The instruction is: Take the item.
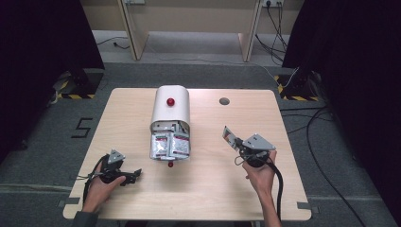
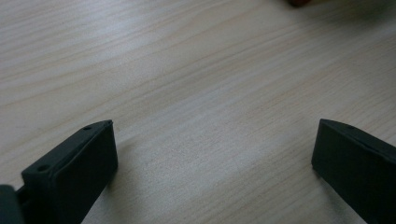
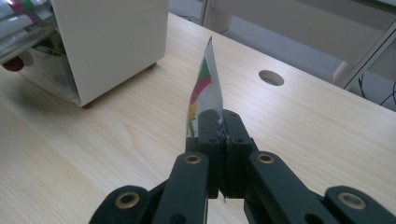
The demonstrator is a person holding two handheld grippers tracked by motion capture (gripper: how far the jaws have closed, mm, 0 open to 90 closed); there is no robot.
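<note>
Right gripper (image 3: 215, 122) fingers clamp a foil sachet (image 3: 204, 91) upright, right of the white dispenser box (image 1: 170, 109). Left gripper (image 1: 126, 177) fingers wide, resting near-left on the counter (image 1: 208, 184). Lower gently; release only once the sachet touches wood.

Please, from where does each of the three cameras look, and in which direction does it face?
High view: above the person's side, facing forward and down on the table; both hands, left gripper, right gripper.
Left gripper view: low over bare tabletop; its black jaws apart.
Right gripper view: along shut jaws holding a foil packet, toward the white dispenser box.
Shared: high and right views show box, packet.
</note>
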